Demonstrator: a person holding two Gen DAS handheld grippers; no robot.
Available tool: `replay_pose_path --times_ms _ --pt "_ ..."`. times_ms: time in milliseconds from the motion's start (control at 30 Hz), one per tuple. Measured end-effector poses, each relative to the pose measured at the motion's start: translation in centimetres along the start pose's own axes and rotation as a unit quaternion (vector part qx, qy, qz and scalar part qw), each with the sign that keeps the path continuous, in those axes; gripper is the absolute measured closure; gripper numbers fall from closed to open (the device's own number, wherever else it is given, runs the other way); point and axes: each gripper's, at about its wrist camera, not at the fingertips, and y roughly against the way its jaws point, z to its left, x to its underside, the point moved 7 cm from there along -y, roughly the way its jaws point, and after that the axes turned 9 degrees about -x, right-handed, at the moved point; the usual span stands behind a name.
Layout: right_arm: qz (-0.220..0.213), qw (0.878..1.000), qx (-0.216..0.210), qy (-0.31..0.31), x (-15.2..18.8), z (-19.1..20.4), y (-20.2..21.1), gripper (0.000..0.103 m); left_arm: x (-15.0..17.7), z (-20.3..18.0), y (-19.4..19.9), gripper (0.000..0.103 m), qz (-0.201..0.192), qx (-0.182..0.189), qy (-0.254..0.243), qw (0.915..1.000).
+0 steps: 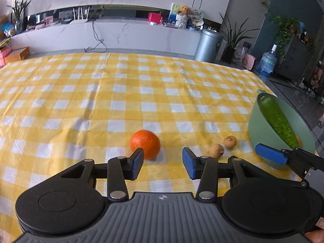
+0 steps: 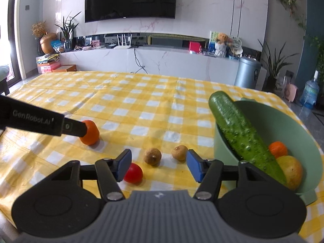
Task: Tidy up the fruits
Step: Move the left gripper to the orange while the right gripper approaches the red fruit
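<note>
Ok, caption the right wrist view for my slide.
Open right tool above tomato beside green bowl holding cucumber.

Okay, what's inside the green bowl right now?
The green bowl holds a cucumber leaning over its rim, a small orange fruit and a yellowish fruit. Anything beneath the cucumber is hidden.

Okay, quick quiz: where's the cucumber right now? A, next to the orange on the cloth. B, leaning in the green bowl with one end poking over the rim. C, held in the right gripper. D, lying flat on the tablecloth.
B: the cucumber leans inside the green bowl, its upper end sticking out past the rim, with neither gripper's pads on it.
</note>
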Motion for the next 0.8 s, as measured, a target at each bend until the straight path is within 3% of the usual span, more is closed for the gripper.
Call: replay_pose_path --times_ms 200,400,800 --pt "0.012 0.999 -0.034 -0.018 0.6 0.5 -1.3 0.052 0.0 0.6 -1.9 0.050 -0.005 -0.031 0.003 0.9995" --pt "0.024 0.997 -0.068 -0.019 1.2 1.4 -2.2 0.052 0.1 0.6 -3.1 0.042 -0.002 -0.026 0.015 0.9995" --pt "0.056 0.993 -0.091 -0.047 2.1 1.5 -3.8 0.066 0.0 0.4 -4.4 0.040 -0.023 -0.051 0.006 0.9984"
